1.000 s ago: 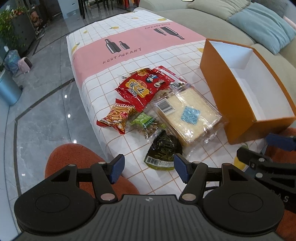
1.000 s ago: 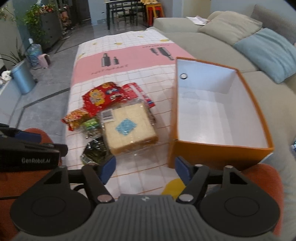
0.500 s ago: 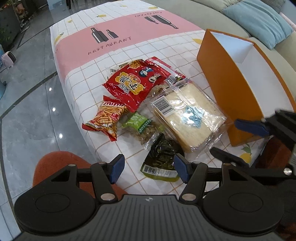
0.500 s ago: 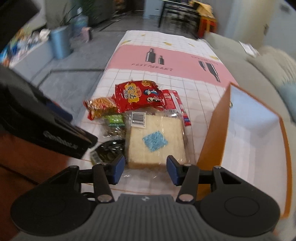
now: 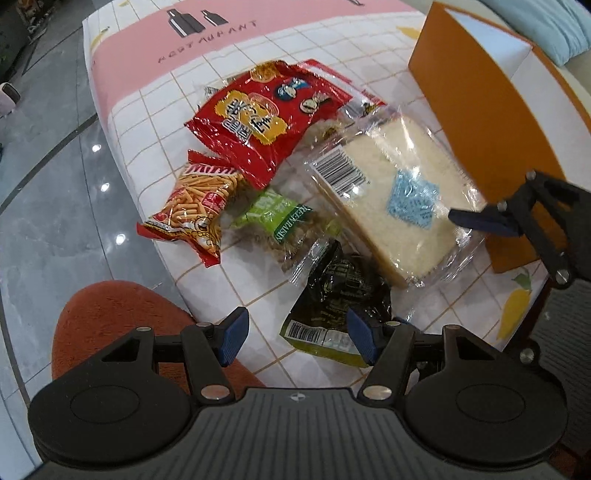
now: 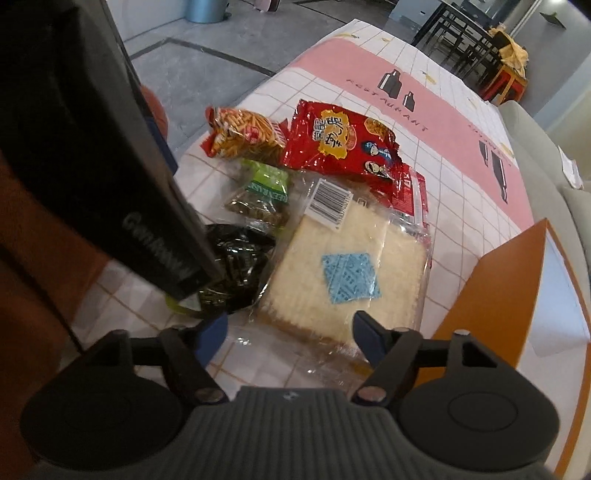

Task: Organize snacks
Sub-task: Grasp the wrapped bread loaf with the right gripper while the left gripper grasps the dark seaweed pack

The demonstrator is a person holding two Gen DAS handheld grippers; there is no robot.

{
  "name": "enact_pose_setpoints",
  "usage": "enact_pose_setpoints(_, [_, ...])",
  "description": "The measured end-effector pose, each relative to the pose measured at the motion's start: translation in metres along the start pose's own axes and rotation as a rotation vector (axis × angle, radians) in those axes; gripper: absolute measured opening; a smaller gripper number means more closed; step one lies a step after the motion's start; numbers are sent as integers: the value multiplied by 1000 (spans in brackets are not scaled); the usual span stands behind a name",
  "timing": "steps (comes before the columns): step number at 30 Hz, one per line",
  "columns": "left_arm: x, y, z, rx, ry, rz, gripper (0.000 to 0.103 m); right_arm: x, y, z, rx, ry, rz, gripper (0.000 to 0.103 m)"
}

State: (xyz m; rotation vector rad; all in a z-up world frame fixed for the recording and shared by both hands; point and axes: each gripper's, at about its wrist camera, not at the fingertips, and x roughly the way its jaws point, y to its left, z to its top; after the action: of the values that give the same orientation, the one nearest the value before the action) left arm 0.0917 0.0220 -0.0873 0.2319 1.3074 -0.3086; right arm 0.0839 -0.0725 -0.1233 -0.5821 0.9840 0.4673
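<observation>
Snacks lie clustered on the tablecloth point(image 5: 147, 103): a wrapped bread slice point(image 5: 391, 192) point(image 6: 343, 273), a red chip bag point(image 5: 266, 110) point(image 6: 340, 140), a stick-snack bag point(image 5: 195, 206) point(image 6: 243, 133), a green raisin pack point(image 5: 284, 221) point(image 6: 262, 192) and a dark green pack point(image 5: 336, 299) point(image 6: 232, 269). The orange box point(image 5: 480, 110) point(image 6: 491, 295) stands open to the right. My left gripper point(image 5: 295, 334) is open just before the dark pack. My right gripper point(image 6: 291, 336) is open, its fingers at the bread's near edge.
An orange-red stool point(image 5: 110, 317) sits below the table's near corner. Grey tiled floor point(image 5: 48, 184) lies to the left. A sofa with a blue cushion point(image 5: 554, 26) is behind the box. The left gripper's body point(image 6: 92, 147) blocks the left of the right wrist view.
Both grippers have moved forward and down toward the snacks. The right gripper has swung left from the box and now faces the bread; the left is closer to the dark pack.
</observation>
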Motion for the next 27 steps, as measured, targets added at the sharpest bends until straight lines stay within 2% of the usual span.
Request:
enact_pose_setpoints(9, [13,4,8,-33,38,12,72,26,3,9,-97,12,-17,99])
enact_pose_setpoints(17, [18,5,10,-45,51,16,72,28,13,-1,-180,32,-56,100])
enact_pose_setpoints(18, [18,4,10,-45,52,15,72,27,12,-1,-162,30,-57,98])
enact_pose_setpoints(23, [14,6,9,-56,29,1,72,11,2,2,-102,4,-57,76])
enact_pose_setpoints(25, [14,7,9,-66,27,-3,72,1,0,1,-79,-13,-52,57])
enact_pose_setpoints(27, [16,9,10,-79,30,-6,72,-9,1,-1,-74,-37,-65,46])
